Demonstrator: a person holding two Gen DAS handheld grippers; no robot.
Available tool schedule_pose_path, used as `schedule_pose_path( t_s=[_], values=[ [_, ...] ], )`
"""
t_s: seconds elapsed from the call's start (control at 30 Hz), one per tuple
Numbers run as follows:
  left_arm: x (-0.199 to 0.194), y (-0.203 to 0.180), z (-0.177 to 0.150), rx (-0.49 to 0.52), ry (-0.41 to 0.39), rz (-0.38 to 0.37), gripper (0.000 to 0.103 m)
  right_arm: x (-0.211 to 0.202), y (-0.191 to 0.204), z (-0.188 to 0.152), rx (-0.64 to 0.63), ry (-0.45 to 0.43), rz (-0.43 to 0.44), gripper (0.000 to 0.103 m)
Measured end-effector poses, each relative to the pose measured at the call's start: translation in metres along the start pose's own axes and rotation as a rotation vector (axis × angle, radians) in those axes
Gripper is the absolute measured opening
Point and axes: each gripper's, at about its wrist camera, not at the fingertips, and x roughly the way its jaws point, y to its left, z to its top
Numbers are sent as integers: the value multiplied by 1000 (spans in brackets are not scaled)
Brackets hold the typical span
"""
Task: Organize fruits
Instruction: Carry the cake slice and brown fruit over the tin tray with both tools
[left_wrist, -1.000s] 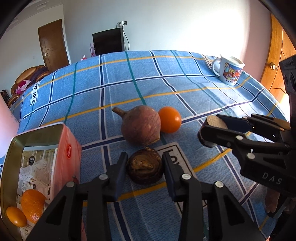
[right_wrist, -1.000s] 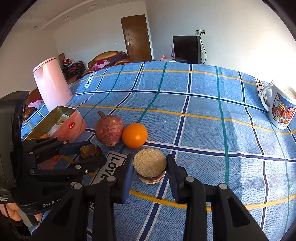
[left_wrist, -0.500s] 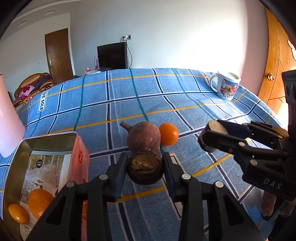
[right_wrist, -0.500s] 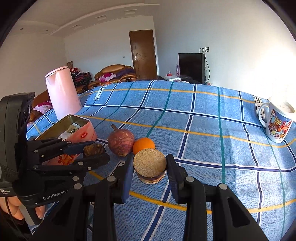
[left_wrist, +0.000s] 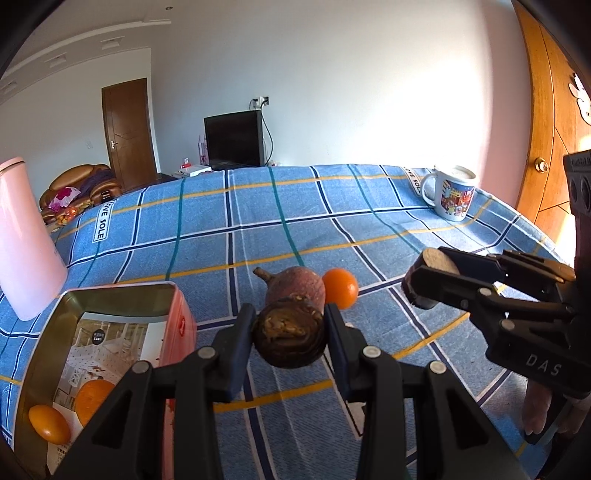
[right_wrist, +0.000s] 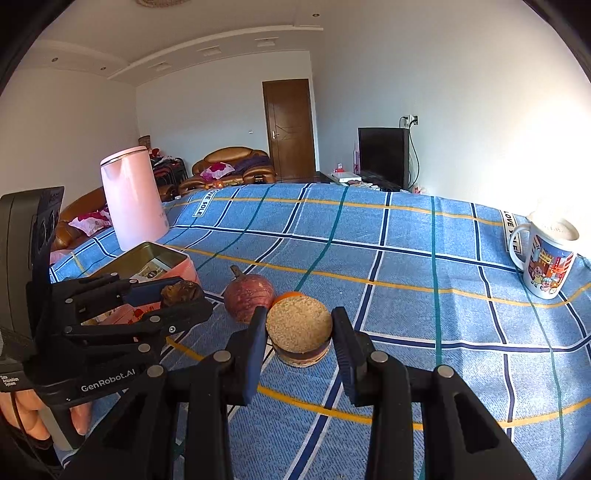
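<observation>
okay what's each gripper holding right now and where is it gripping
The left gripper clamps a dark brown wrinkled fruit across its sides; the right gripper clamps a tan-topped round fruit across its sides.

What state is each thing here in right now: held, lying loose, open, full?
Left gripper: shut on the dark brown fruit.
Right gripper: shut on the round tan-topped item.
Tin box: open, two orange fruits inside.
Reddish root: loose on the cloth.
Orange: loose beside it.
Mug: upright.

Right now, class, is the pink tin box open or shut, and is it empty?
Open and not empty. The tin box has no lid on; its metal interior shows, with two orange fruits lying on printed paper inside.
</observation>
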Motion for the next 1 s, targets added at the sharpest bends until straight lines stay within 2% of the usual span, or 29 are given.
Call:
schedule_pose_path(
  t_s=[0.4,0.63,0.8,1.0],
  values=[
    [-17,1,-1,1,-93,20,40,-15,4,-1,-16,-74,-14,37],
    [-26,7,-5,-25,-121,14,40,-22,7,-1,-25,-112,-39,37],
    [-40,16,-11,-32,-138,2,40,-21,14,1,-1,-110,2,37],
    [-57,51,-14,-83,-144,20,40,-12,46,19,-36,-103,59,37]
  ],
)
